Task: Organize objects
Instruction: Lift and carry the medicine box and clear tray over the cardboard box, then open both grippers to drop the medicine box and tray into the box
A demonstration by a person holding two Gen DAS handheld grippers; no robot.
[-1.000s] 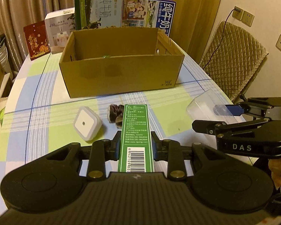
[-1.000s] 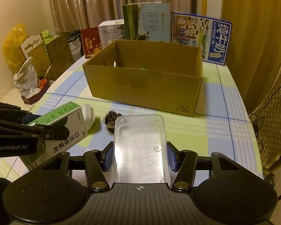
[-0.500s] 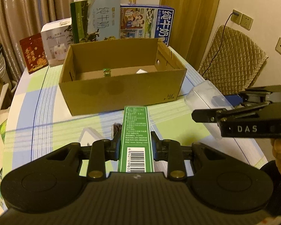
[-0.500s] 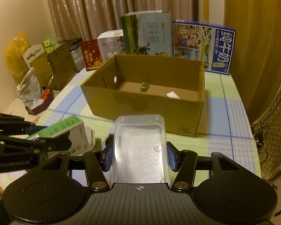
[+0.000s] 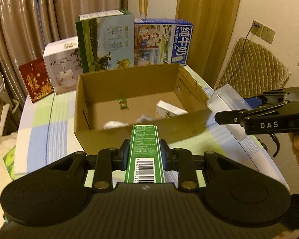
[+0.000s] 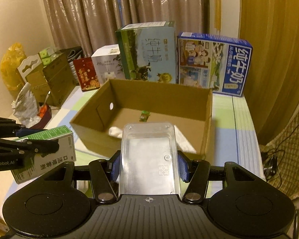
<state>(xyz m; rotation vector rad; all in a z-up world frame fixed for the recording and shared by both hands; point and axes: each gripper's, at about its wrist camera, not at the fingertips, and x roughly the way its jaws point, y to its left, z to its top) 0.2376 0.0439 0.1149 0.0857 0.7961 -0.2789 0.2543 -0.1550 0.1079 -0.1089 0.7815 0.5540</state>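
My left gripper (image 5: 144,149) is shut on a slim green carton (image 5: 144,153) with a barcode, held above the table just before the near wall of an open cardboard box (image 5: 141,135). My right gripper (image 6: 148,165) is shut on a clear plastic container (image 6: 148,157), held over the box's (image 6: 93,137) near wall. Each gripper shows in the other's view: the right gripper (image 5: 227,107) with the clear container (image 5: 225,99) at the right, the left gripper (image 6: 63,145) with the green carton (image 6: 45,151) at the left. Inside the box lie a small green packet (image 5: 122,103), a white packet (image 5: 169,110) and a white crumpled item (image 5: 115,124).
Behind the box stand a green milk carton (image 5: 105,41), a blue milk carton (image 5: 161,41), a white box (image 5: 62,63) and a red box (image 5: 36,79). A quilted chair (image 5: 251,65) stands right of the checked table (image 5: 41,129). Boxes and bags (image 6: 39,79) crowd the left.
Both grippers rose and moved forward toward the cardboard box with their loads. The white square item and dark item on the table have dropped out of view.
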